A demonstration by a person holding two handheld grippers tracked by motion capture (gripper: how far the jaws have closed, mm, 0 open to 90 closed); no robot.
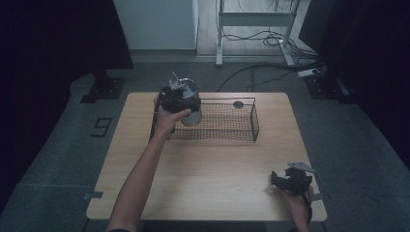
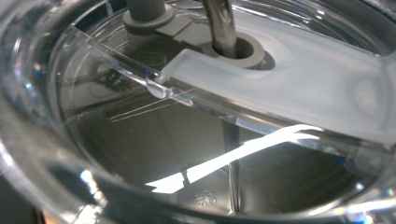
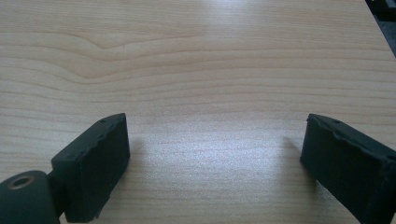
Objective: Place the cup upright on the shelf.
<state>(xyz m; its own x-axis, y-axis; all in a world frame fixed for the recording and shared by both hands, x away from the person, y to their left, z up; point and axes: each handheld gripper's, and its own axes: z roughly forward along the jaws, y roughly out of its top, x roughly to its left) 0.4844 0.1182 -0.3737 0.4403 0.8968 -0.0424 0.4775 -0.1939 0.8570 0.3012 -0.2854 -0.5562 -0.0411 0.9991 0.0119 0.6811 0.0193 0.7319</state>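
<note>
Wooden tabletop [image 1: 203, 159] carries a wire basket [image 1: 227, 121] near its far edge, where the left tool [image 1: 180, 99] holds a clear cup [image 1: 191, 116] upright at the basket's left end, its lid [image 2: 280, 79] close up in the left gripper view, while the right tool [image 3: 215, 154] rests spread wide near the right front corner.

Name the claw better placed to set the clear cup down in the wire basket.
Left. The left claw is at the cup over the basket's left end; the right claw rests open at the table's near right corner.
</note>
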